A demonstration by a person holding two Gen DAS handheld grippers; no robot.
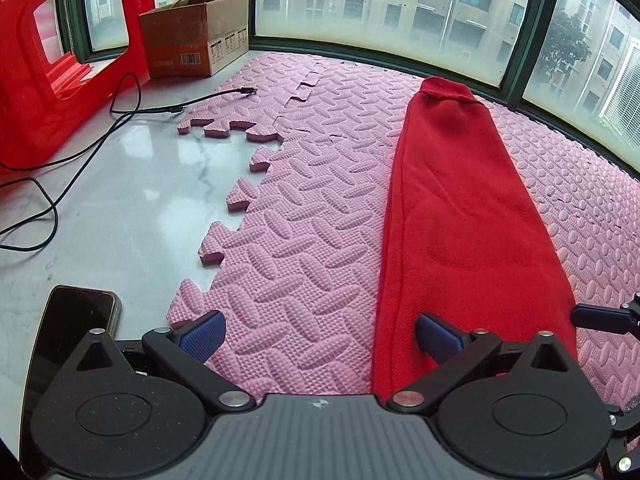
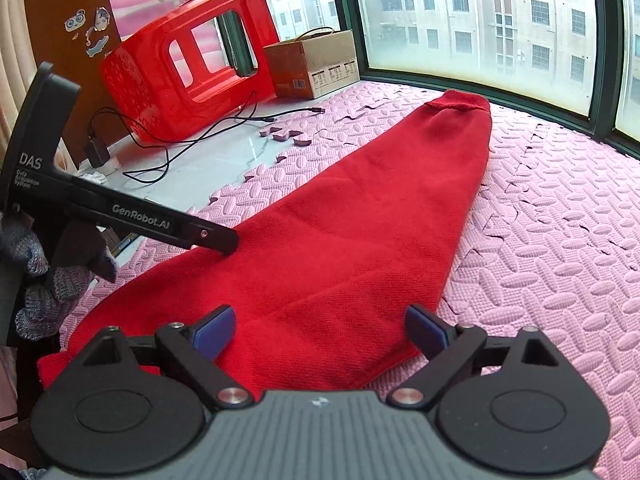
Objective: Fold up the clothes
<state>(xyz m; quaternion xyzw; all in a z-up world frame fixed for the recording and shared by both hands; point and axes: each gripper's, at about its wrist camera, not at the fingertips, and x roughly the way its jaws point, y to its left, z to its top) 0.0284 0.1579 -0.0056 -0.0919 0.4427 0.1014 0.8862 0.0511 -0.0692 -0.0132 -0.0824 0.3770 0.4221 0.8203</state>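
Note:
A red knitted garment (image 1: 460, 216) lies folded into a long narrow strip on the pink foam mat (image 1: 312, 208), its ribbed hem at the far end by the window. My left gripper (image 1: 318, 334) is open and empty at the strip's near left edge, its right pad over the cloth. In the right wrist view the garment (image 2: 360, 224) runs away from me. My right gripper (image 2: 320, 332) is open and empty over its near end. The left gripper's black body (image 2: 132, 212) enters from the left, with its tip at the cloth's left edge.
A red plastic stool (image 1: 48, 60) lies on its side at the left, next to a cardboard box (image 1: 196, 36). A black cable (image 1: 120, 120) runs over the white marble sill. A phone (image 1: 76, 320) lies near my left gripper. Windows border the far side.

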